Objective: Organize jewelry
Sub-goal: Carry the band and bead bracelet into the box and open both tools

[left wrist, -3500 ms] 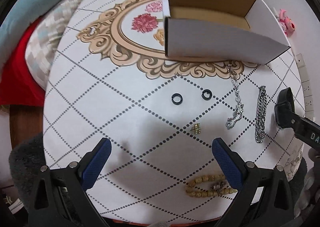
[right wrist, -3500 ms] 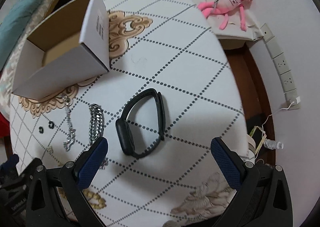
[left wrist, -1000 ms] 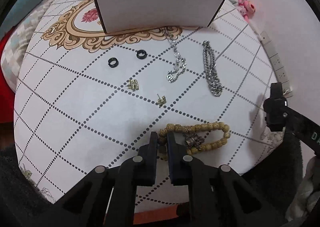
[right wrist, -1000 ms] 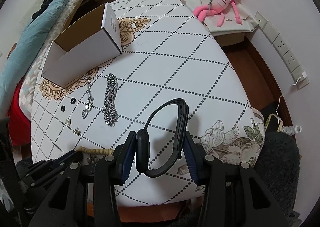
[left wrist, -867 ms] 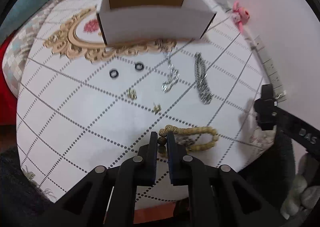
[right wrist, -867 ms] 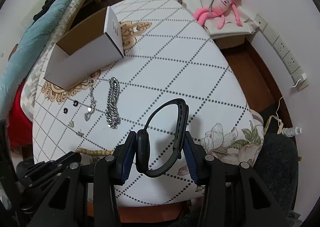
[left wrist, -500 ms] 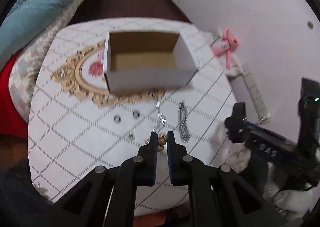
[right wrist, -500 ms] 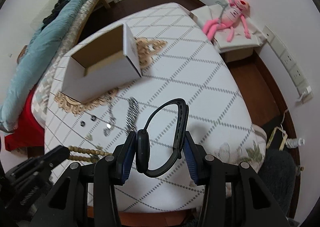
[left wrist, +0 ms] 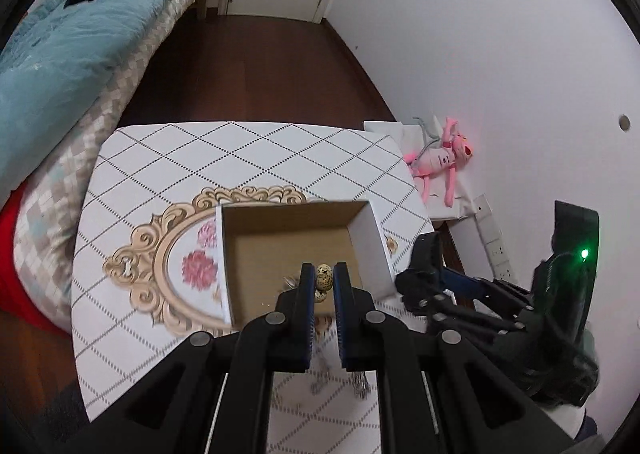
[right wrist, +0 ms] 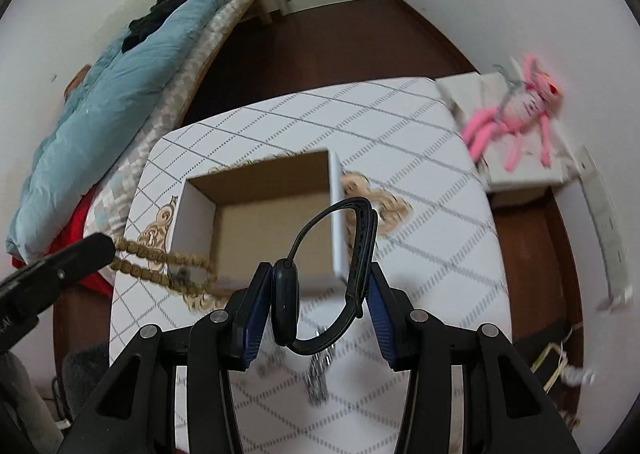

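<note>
In the left wrist view we see our left hand-held gripper (left wrist: 323, 281) pinched nearly closed on the wooden bead bracelet (left wrist: 324, 277), a couple of speckled beads showing between the blue pads, held above the open cardboard box (left wrist: 370, 238) that stands on the bench (left wrist: 132, 342) with its diamond-patterned cloth. More of the strand hangs down toward the box's brown floor, though blur keeps us from telling whether it touches. Our right hand-held gripper (left wrist: 424, 254) shows at the right edge, beside the box's right wall. A pink plush toy (left wrist: 442, 159) lies past the bench near the wall. In the right wrist view our right hand-held gripper (right wrist: 316, 294) is closed partway on the black wristband (right wrist: 352, 254), its pod against the left pad and its strap against the right, held up over the near side of the box (right wrist: 192, 213). The bead bracelet (right wrist: 160, 258) stretches from the left hand-held gripper (right wrist: 100, 250) toward the box's left wall. A blurred silver chain (right wrist: 318, 382) lies on the bench (right wrist: 440, 274) below the wristband.
</note>
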Available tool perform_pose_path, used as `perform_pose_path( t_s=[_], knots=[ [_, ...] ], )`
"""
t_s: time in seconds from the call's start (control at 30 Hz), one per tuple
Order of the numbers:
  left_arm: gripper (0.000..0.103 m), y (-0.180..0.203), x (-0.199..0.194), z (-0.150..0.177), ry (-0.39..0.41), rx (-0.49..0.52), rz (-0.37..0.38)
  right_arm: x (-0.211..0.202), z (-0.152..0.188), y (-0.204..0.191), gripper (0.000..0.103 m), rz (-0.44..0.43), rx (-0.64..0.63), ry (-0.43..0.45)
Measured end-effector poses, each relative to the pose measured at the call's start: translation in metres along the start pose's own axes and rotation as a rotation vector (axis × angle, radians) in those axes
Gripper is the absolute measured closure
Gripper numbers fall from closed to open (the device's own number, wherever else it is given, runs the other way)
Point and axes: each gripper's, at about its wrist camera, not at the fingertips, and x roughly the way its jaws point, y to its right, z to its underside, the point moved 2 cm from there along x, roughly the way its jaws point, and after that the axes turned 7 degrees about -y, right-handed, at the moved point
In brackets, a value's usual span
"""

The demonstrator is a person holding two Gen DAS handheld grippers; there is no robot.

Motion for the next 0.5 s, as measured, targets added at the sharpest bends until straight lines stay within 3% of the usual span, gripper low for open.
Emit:
perform_pose_path(
  t_s=[0.13, 0.3, 0.33, 0.4, 0.43, 0.47, 0.5],
  knots=[
    [0.096, -0.017, 0.025, -0.018, -0.057, -0.038, 0.005, 0.025, -0.028, -0.015, 0.054, 0.016, -0.061, -0.045],
    [0.093, -0.034, 0.046, -0.025, -0.1, -0.077, -0.1, 0.053, -0.05, -0.024, 0.043, 0.032, -0.126, -0.109],
    [0.088, -0.038, 0.05, -0.025, -0.111, -0.082, -0.132, 0.056, -0.052, -0.025, 0.04, 0.044, -0.129, -0.108],
    [0.069, -0.044, 0.054, -0.025, -0.116, -0.087, -0.181, 0.059, -0.053, -0.026, 0.028, 0.053, -0.141, -0.112],
    [0.049, -0.048, 0.054, -0.024, -0.112, -0.089, -0.221, 0.058, -0.053, -0.025, 0.028, 0.06, -0.138, -0.109],
    [0.037, -0.052, 0.054, -0.022, -0.1, -0.092, -0.241, 0.056, -0.053, -0.024, 0.028, 0.067, -0.136, -0.104],
    [0.035, -0.055, 0.052, -0.02, -0.08, -0.093, -0.267, 0.054, -0.052, -0.023, 0.025, 0.073, -0.132, -0.097]
  ],
)
